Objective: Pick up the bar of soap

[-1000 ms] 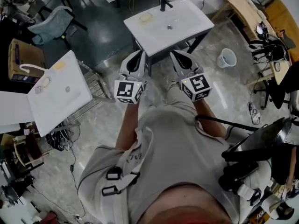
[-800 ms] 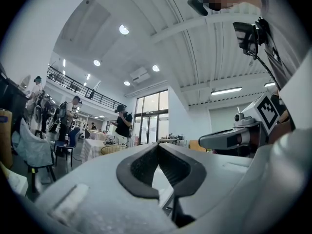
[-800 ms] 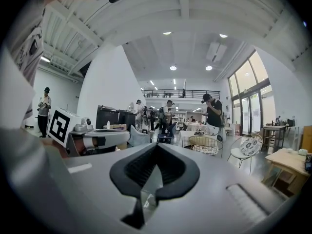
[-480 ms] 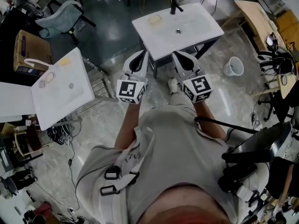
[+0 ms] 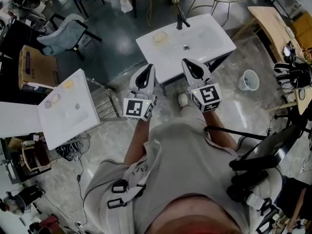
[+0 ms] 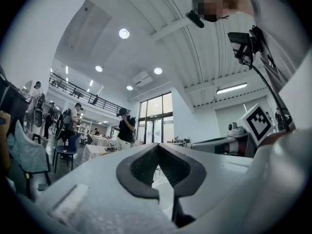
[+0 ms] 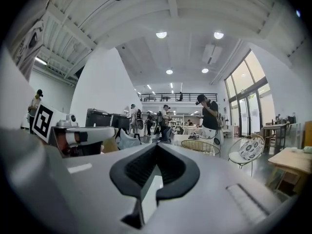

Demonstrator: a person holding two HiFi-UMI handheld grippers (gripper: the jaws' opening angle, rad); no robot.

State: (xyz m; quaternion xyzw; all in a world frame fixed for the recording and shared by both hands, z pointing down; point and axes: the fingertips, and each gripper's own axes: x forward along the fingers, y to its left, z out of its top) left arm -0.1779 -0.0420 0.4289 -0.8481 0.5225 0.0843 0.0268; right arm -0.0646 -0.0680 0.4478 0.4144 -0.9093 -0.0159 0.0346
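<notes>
Both pairs of jaws closed tip to tip, nothing between them: left gripper (image 5: 147, 69), right gripper (image 5: 189, 63). Bar of soap (image 5: 160, 37): pale cream, flat, rounded. It lies on the white sink (image 5: 214, 38), ahead of my left gripper and well apart from it, left of the tap (image 5: 180, 19)

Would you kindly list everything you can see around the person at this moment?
white ceramic sink basin: one, white, straight ahead on a dark stand
black metal faucet: one, black, that basin's far edge
pale bar of soap: one, cream, that basin's left part
second white basin: one, white, left
white plastic bucket: one, white, floor at right
brown cardboard box: one, brown, far left
left gripper: one, white, shut, empty
right gripper: one, white, shut, empty
</notes>
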